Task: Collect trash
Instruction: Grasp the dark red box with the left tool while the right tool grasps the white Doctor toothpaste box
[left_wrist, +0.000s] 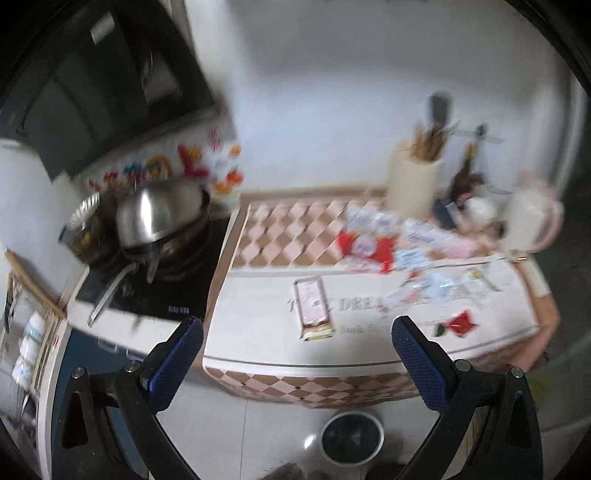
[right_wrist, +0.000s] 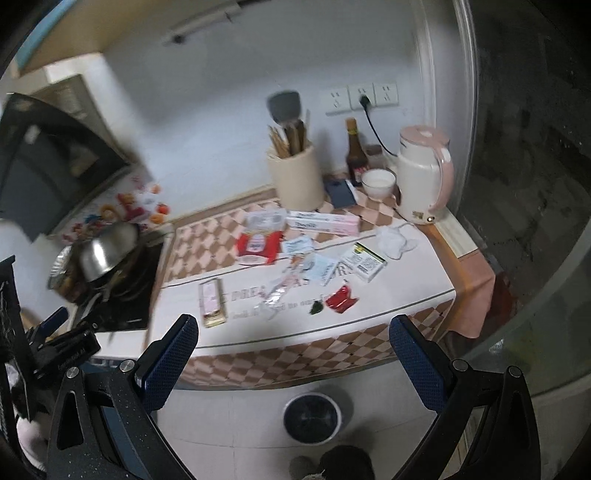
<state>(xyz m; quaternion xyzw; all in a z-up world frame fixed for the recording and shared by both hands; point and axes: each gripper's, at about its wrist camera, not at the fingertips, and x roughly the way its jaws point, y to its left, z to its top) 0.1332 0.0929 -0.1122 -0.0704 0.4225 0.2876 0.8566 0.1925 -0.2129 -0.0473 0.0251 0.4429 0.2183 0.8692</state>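
Litter lies on the cloth-covered counter (right_wrist: 369, 314): a pink wrapper (right_wrist: 212, 302) at front left, a red packet (right_wrist: 341, 298) with a green scrap (right_wrist: 316, 307), a clear wrapper (right_wrist: 282, 290), a red and white pouch (right_wrist: 257, 243), a small box (right_wrist: 364, 264), a crumpled tissue (right_wrist: 397, 238). A white bin with a dark liner (right_wrist: 312, 417) stands on the floor below. In the left wrist view I see the pink wrapper (left_wrist: 314, 308), red packet (left_wrist: 461, 324) and bin (left_wrist: 351, 437). My left gripper (left_wrist: 297, 326) and right gripper (right_wrist: 293, 325) are open, empty, held before the counter edge.
A stove with a steel pot (right_wrist: 107, 251) is at left. At the back stand a utensil holder (right_wrist: 295, 177), a sauce bottle (right_wrist: 354, 155), a white bowl (right_wrist: 378, 182), a long pink box (right_wrist: 325, 223) and a pink-white kettle (right_wrist: 424, 177). A glass wall (right_wrist: 524, 221) is at right.
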